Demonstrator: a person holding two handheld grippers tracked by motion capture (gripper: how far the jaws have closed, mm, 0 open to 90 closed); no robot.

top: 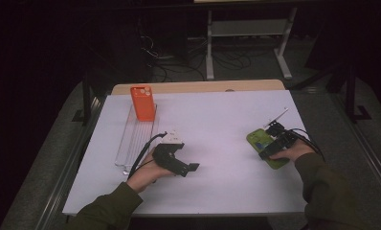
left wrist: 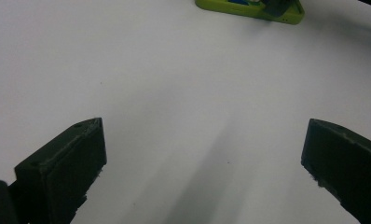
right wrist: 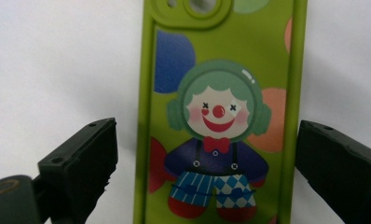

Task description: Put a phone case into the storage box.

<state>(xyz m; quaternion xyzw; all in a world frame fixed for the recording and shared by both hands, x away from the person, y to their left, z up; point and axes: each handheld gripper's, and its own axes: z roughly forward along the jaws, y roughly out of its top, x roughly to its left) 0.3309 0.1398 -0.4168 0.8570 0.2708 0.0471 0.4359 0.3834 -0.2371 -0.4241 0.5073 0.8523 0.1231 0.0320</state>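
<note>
White tabletop [top: 217,143] under dim light: a green clown-print phone case [right wrist: 221,121] lies flat near its right edge, between the parted jaws of the right gripper [right wrist: 207,172]. Light, rubbery and likely flexible, it looks best pinched across its long side rims. Left gripper [left wrist: 204,158] hovers open, empty, over bare table.
</note>
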